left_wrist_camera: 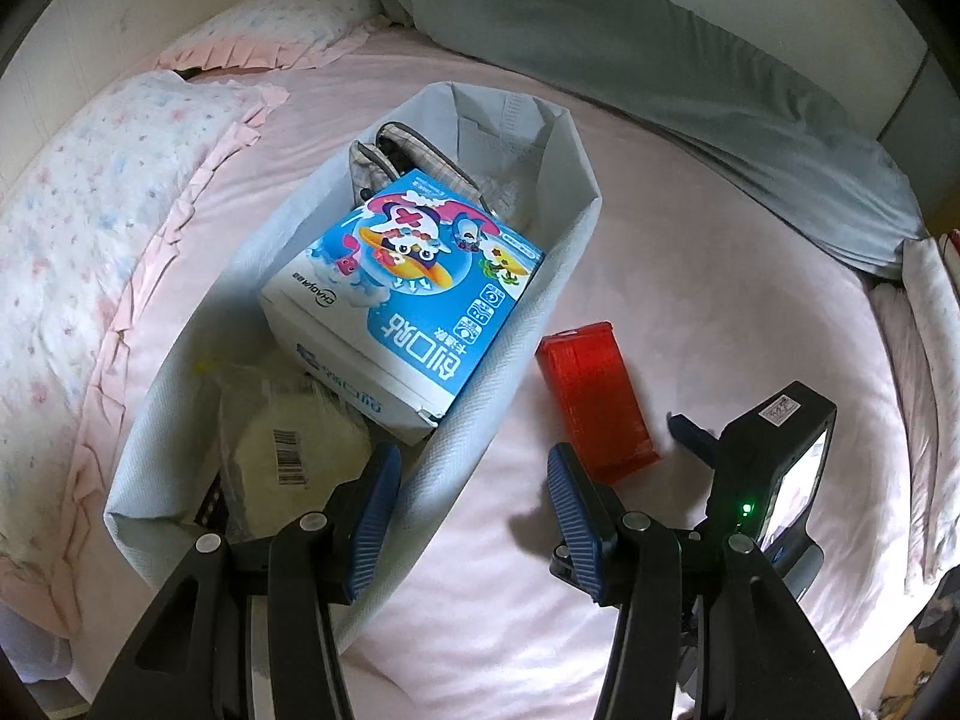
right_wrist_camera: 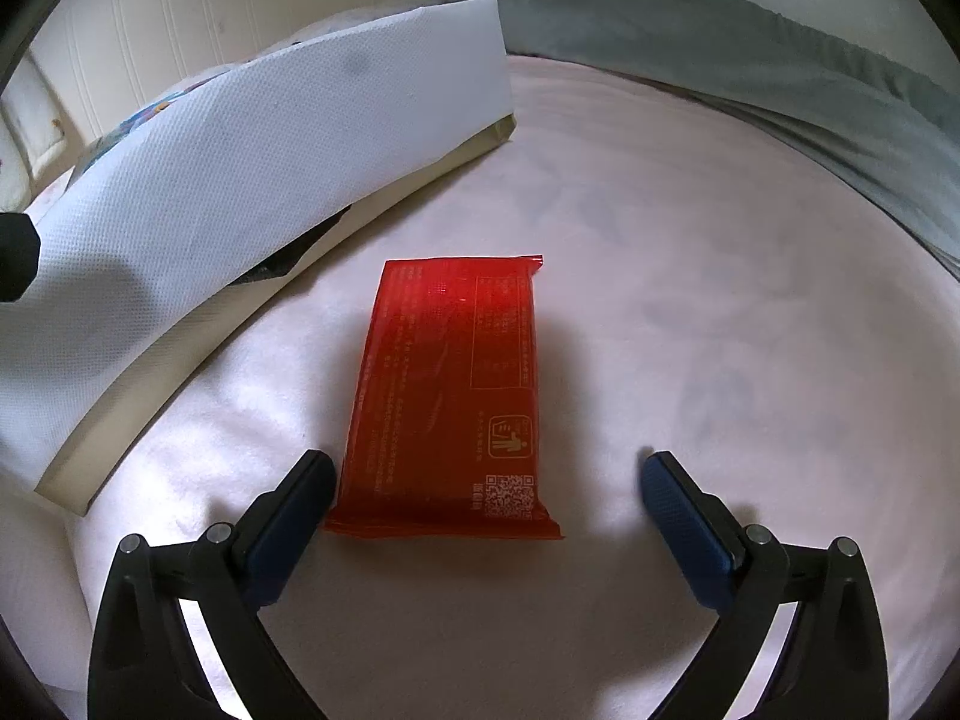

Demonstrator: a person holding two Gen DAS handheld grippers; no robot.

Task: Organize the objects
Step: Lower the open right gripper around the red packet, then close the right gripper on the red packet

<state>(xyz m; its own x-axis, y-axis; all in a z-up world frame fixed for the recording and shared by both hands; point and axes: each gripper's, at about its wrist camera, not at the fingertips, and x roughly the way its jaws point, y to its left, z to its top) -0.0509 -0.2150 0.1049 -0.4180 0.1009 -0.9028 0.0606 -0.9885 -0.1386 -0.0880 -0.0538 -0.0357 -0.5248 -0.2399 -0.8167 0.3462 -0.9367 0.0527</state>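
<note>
Right claw (right_wrist_camera: pixel 489 480) spread wide over red packet (right_wrist_camera: pixel 447 396) on bed (right_wrist_camera: pixel 720 300).
Left claw (left_wrist_camera: pixel 474 480) straddles bin (left_wrist_camera: pixel 474 420) wall; grip unclear.

the red packet (right_wrist_camera: pixel 447 396) is glossy plastic film with crimped ends and fine printing. the storage bin (left_wrist_camera: pixel 528 324) has soft, matt walls with a fine embossed, non-woven look. inside it, the blue box (left_wrist_camera: pixel 414 294) is smooth printed cardboard with a slight sheen, and the pale pack (left_wrist_camera: pixel 294 450) looks wrapped in clear crinkled plastic. the pink bedsheet (right_wrist_camera: pixel 690 312) is matt cloth, softly wrinkled. the gripper pads (right_wrist_camera: pixel 684 522) are blue, ribbed and rubbery.
</note>
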